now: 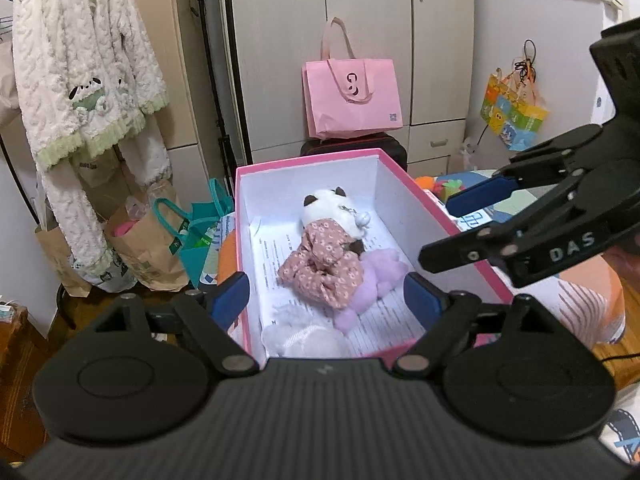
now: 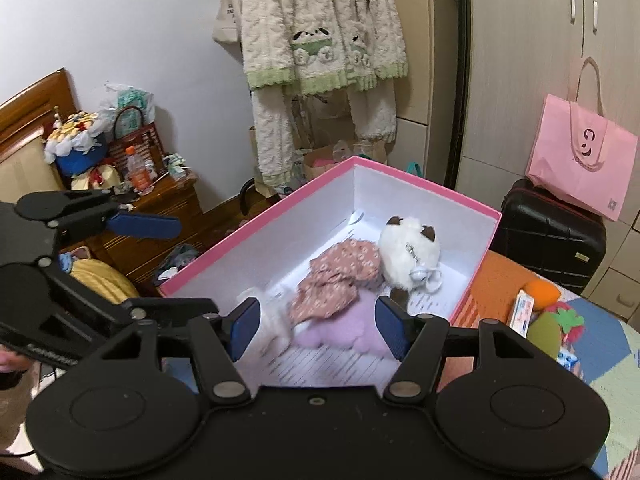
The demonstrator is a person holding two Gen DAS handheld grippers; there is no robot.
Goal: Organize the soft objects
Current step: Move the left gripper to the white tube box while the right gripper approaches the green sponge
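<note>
A pink box (image 1: 308, 158) with a white inside lies open on the bed. In it lie a white plush with brown ears (image 1: 332, 210), a pink floral cloth (image 1: 324, 268), a lilac plush (image 1: 380, 272) and a pale fluffy piece (image 1: 304, 336). My left gripper (image 1: 326, 300) hovers open over the box's near end, holding nothing. My right gripper (image 1: 460, 228) hangs open over the box's right wall. In the right wrist view the right gripper (image 2: 316, 328) is open above the lilac plush (image 2: 344, 332) and floral cloth (image 2: 340, 276), touching neither. The left gripper (image 2: 160, 268) is at the left.
Small colourful toys (image 2: 548, 312) lie on the bed right of the box (image 2: 424, 186). A black suitcase (image 2: 548, 236) with a pink tote bag (image 1: 352, 96) stands by the wardrobe. A fleece robe (image 1: 80, 60) hangs over paper bags (image 1: 148, 248). A cluttered wooden nightstand (image 2: 160, 200) is left.
</note>
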